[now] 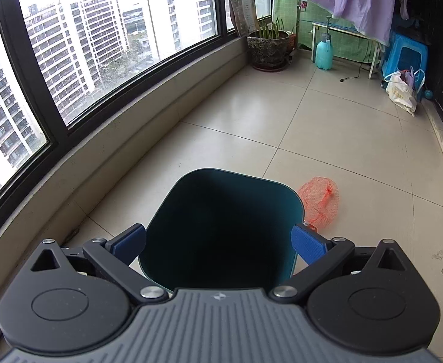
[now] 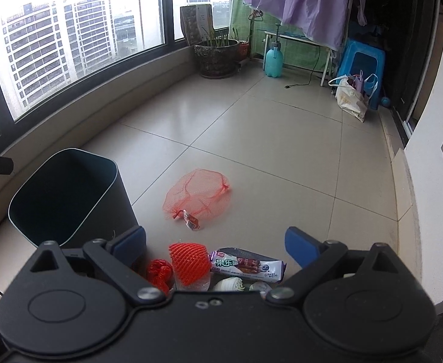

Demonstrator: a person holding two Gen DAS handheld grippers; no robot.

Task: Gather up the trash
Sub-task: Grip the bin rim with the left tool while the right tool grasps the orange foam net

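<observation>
A dark teal trash bin [image 1: 218, 230] stands on the tiled floor, open top facing me. My left gripper [image 1: 218, 243] is open, its blue pads on either side of the bin's near part, above it. A red mesh net bag [image 1: 319, 202] lies to the right of the bin; it also shows in the right wrist view [image 2: 198, 196], with the bin [image 2: 70, 199] at left. My right gripper [image 2: 215, 243] is open and empty above a pile of trash: an orange foam net sleeve [image 2: 188, 261], a red net clump [image 2: 159, 273], a purple snack wrapper [image 2: 247, 264] and white scraps [image 2: 229, 284].
A curved window wall and low sill [image 1: 100, 139] run along the left. At the far end stand a potted plant [image 1: 268, 45], a teal spray bottle [image 1: 324, 51], a blue stool [image 1: 404, 53] and a white bag [image 1: 401, 90]. A wall [image 2: 433, 211] is at right.
</observation>
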